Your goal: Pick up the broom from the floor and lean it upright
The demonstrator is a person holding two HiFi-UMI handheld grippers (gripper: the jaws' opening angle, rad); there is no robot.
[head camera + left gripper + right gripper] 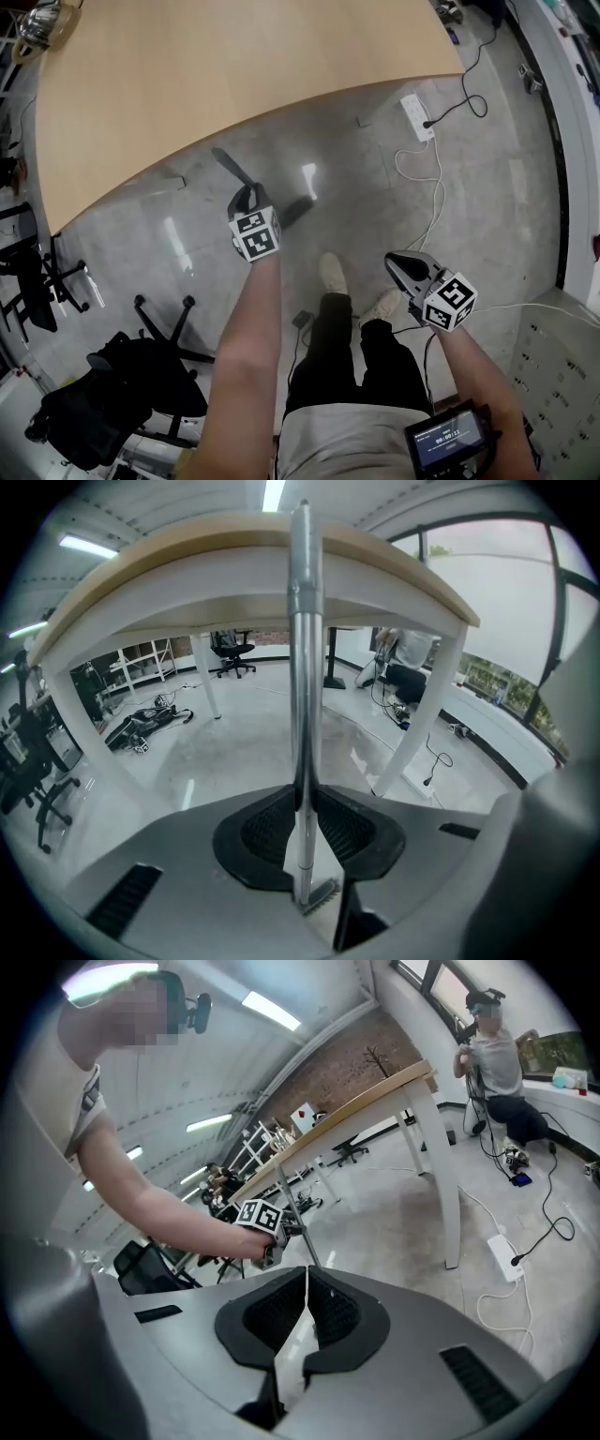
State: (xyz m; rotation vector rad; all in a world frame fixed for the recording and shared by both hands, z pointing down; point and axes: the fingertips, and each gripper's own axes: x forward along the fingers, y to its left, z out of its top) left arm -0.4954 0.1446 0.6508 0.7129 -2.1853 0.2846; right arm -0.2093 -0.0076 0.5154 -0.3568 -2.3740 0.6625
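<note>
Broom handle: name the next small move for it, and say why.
Probably tip the broom handle toward the table edge until it rests there, then open. The left claw is clamped on it, it stands nearly upright just before that edge, and the right claw is shut and empty.

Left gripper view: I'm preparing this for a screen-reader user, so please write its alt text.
The tongs of the left gripper clamp a silver broom handle that rises up the picture's middle, crossing the edge of a wooden-topped table with white legs. Beyond are a glossy grey floor and a black office chair.
</note>
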